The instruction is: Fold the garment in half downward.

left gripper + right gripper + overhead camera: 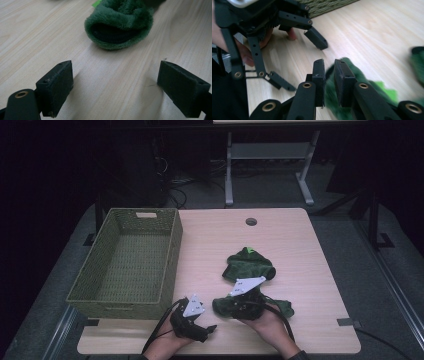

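Observation:
Two green plush slippers lie on the wooden table [300,250]. One slipper [248,264] sits mid-table. The other slipper [277,306] lies nearer the front edge, under my right gripper [232,302]. In the right gripper view the right gripper [329,62] has its jaws a narrow gap apart above the green plush [357,75], and the pads do not visibly press on it. My left gripper [206,320] rests low by the front edge, jaws wide apart and empty. The left gripper [115,82] faces the open end of a slipper [118,25] a short way ahead.
A woven green basket [125,260] stands empty at the table's left, its wall [324,5] just beyond the left gripper [304,65]. A cable hole [251,221] sits near the far edge. Table legs and cables lie on the dark floor behind.

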`<state>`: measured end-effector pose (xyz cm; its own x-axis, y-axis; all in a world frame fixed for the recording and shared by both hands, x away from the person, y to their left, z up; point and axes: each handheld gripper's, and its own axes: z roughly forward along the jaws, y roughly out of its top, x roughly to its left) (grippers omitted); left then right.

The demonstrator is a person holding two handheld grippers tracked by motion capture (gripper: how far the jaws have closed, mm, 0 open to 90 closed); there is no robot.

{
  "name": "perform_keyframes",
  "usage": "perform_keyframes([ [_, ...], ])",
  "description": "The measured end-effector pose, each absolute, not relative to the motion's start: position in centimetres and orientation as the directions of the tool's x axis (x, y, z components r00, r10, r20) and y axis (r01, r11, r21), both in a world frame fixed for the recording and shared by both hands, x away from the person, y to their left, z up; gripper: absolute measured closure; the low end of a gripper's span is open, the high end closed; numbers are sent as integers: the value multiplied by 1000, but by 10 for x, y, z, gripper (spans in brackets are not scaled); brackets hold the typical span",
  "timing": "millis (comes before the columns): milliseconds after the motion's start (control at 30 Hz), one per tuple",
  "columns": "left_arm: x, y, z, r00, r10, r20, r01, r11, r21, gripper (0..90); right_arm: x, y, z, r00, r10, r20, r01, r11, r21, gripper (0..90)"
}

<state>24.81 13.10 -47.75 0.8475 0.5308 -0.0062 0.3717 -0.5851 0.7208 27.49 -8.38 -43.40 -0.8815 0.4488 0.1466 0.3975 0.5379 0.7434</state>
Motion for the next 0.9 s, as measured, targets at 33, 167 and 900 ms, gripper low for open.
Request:
perform_keyframes([
  [33,248,131,-477,848,531,-5,371,-586,721,127,275,-79,-437,-884,447,139,395,552,735,784],
  [167,249,131,-477,850,528,2,366,-593,717,127,277,-65,-448,-887,447,118,391,591,706,782],
  [900,248,131,-477,847,531,-6,371,-585,721,126,275,-80,-441,-865,489,113,397,529,750,861],
])
